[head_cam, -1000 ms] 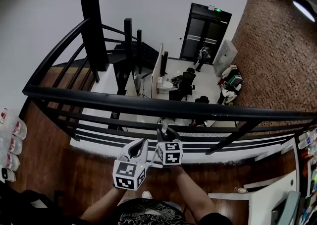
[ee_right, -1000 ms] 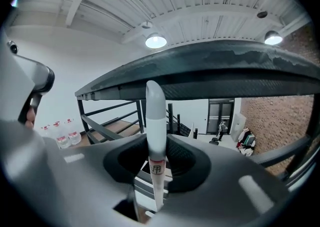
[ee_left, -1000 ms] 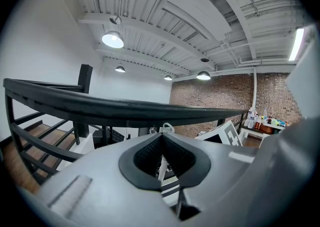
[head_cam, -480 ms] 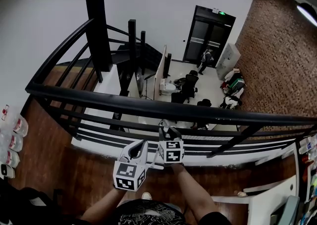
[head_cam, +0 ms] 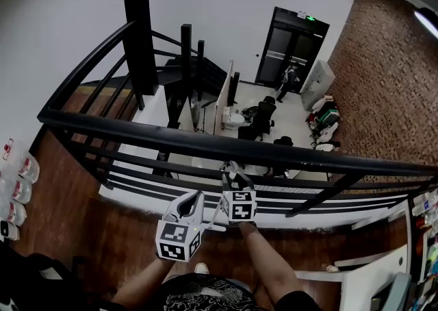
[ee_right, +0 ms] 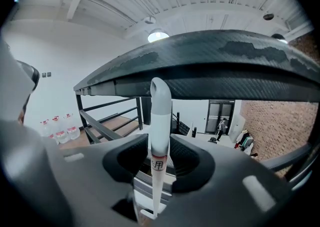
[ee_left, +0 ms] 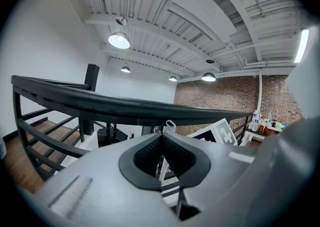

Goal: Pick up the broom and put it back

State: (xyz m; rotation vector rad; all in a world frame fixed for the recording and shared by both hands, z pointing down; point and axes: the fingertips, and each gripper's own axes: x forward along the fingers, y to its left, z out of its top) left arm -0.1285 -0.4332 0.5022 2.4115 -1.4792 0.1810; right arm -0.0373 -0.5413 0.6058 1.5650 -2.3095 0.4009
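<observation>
The person stands at a black railing on a mezzanine, both grippers held out just in front of the body and pointing slightly down toward the bars. The right gripper (head_cam: 231, 171) has the white broom handle (ee_right: 160, 116) upright between its jaws; the dark pads lie against it on both sides, and the jaws have just been easing a little wider with the handle between them. The handle's rounded, hooked tip (ee_right: 159, 85) rises to just under the top rail (head_cam: 205, 144) (whether it touches the rail cannot be told), and a small printed label (ee_right: 157, 165) sits on the shaft just below the pads. Only the handle shows; it slants down between the two grippers. The left gripper (head_cam: 194, 200) sits just beside the right one, lower and nearer the body, its jaw tips brought together with nothing clamped between them; the handle shows beyond the tips. Under the grippers lies a wooden floor (head_cam: 68, 200), with large water bottles (head_cam: 17, 186) at its left edge. Beyond the railing, on the level below, are office chairs (head_cam: 263, 114), a black double door (head_cam: 291, 39) and a brick wall (head_cam: 390, 83).
</observation>
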